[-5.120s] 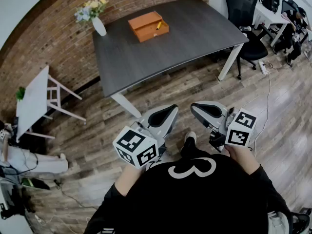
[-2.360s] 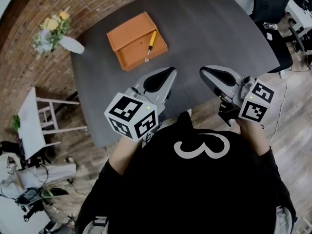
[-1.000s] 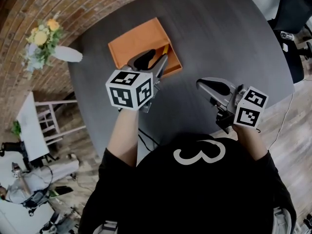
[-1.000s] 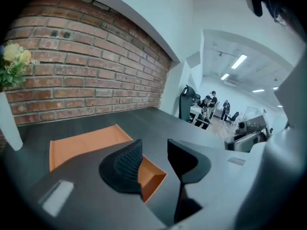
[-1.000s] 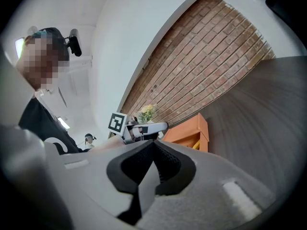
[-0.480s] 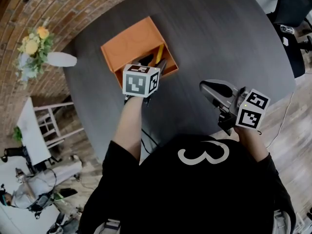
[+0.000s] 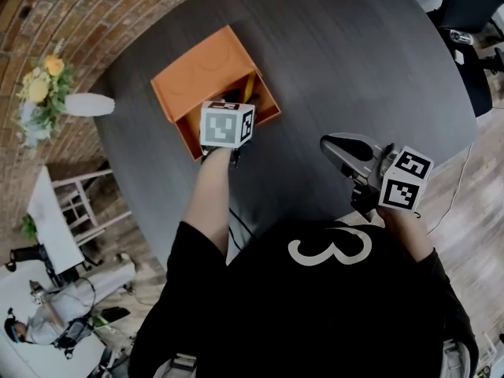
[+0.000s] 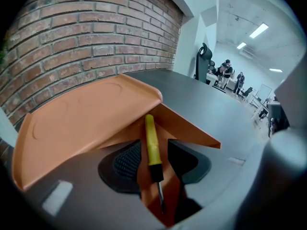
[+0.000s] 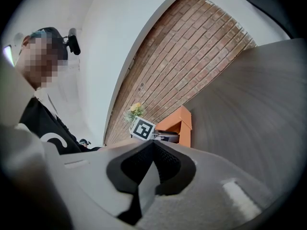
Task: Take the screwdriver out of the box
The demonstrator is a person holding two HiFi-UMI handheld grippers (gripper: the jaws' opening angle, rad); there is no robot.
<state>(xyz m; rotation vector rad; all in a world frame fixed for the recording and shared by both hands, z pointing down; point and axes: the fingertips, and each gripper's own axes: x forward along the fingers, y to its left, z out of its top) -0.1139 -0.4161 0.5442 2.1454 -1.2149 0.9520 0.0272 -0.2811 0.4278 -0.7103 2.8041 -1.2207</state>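
Observation:
An orange box [image 7: 197, 69] lies open on the dark table [image 7: 339, 61], its lid folded back. Inside lies a screwdriver [image 8: 152, 145] with a yellow handle [image 7: 249, 87] and black collar. My left gripper [image 8: 154, 146] points steeply down into the box and straddles the screwdriver. Its jaws have just been closing a little, but a gap shows on each side of the handle, so it is open. In the head view its marker cube hides most of the left gripper [image 7: 235, 99]. My right gripper [image 7: 329, 142] hangs over the table's near edge, jaws together and empty.
A white vase [image 7: 87, 105] with flowers stands at the table's left edge. An office chair [image 7: 472, 2] is at the far right. A small white table [image 7: 55, 211] and a person [image 7: 47, 329] are on the wooden floor at left. The right gripper view shows the box [image 9: 181, 123] ahead.
My left gripper has moved forward and sunk into the box, tilting further down over the screwdriver. The right gripper has stayed by the table's near edge, dropping slightly.

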